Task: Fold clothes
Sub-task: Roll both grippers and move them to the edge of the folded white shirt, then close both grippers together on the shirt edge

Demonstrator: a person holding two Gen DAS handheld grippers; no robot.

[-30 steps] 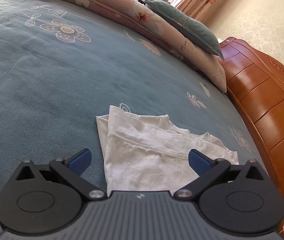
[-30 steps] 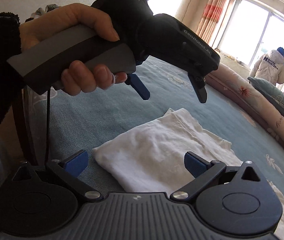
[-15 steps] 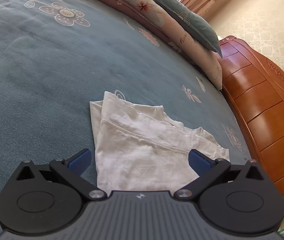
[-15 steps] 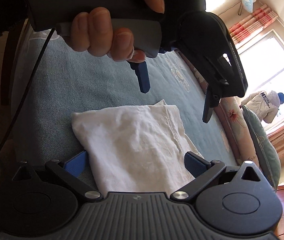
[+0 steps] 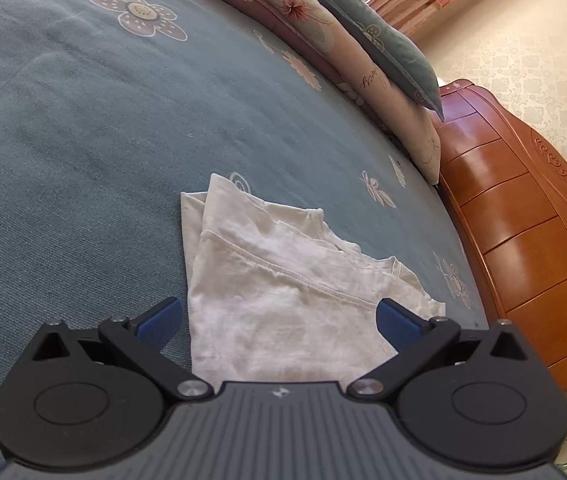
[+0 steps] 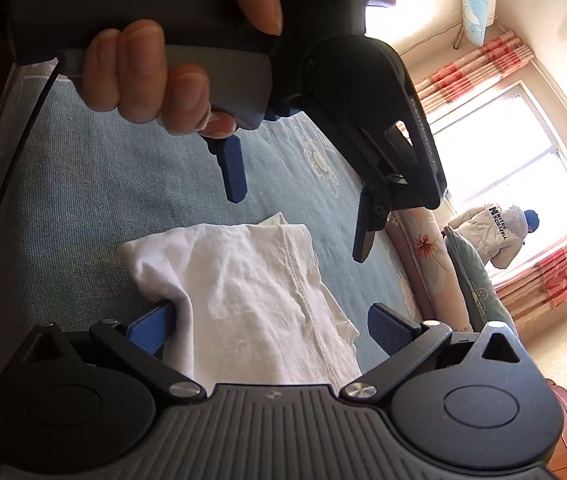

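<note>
Blue bedspread (image 5: 83,128) | folded white shirt (image 5: 283,304) | both hand-held grippers agape

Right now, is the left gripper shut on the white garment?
No: the left gripper hangs open above the white garment, blue fingertips spread apart and clear of the cloth.

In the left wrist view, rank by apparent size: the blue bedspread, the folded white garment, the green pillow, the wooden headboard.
1. blue bedspread, largest by far.
2. and 3. folded white garment and wooden headboard: look alike, and the garment is nearer the camera, so unranked.
4. green pillow, smallest, though farthest away.
</note>
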